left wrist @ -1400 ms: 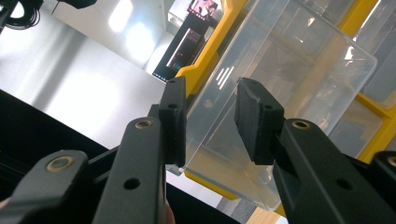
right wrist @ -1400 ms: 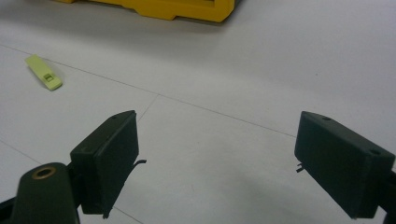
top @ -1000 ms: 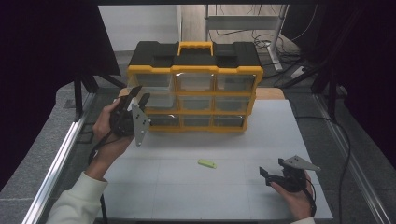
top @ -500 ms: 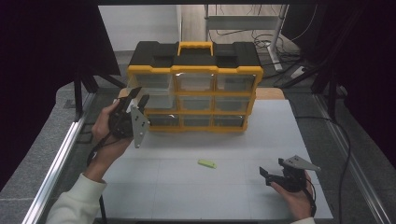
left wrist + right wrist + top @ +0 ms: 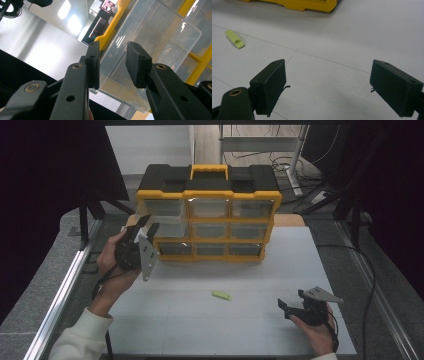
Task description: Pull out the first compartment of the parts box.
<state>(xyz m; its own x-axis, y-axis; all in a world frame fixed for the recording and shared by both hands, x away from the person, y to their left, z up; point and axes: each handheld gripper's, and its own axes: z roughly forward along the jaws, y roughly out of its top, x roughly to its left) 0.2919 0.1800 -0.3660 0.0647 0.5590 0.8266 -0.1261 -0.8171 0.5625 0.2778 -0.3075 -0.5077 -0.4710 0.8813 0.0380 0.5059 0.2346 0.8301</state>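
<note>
plainly the risk sat with the left gripper (image 5: 146,226), whose fingers (image 5: 93,62) stood on either side of the near wall of a clear drawer (image 5: 150,50) pulled partway out of the yellow organiser (image 5: 207,215) at its left column, middle row. whether the pads truly pressed on that thin wall could not be told; a sliver of light seemed to show beside the right-hand pad. if the hold was as shallow as it looked, the slick plastic could slide free during a pull, or the drawer could come out too far, tip and drop off its rails. a crooked pull might also jam the drawer in its slot or drag the whole organiser toward the left edge of the table (image 5: 260,340).

the right gripper (image 5: 292,306) rested near the front right corner of the table with its fingers (image 5: 270,85) spread wide and nothing between them, so it braced nothing; the organiser would have had only its own weight to hold it in place. a small pale green clip (image 5: 221,295) lay on the bare middle of the table, well apart from both grippers.

the table was a flat, matt white top with faint seam lines, the organiser standing at its far edge. metal rails ran along the left and right sides, dark curtains hung around, and cables lay on the grey floor beyond.
</note>
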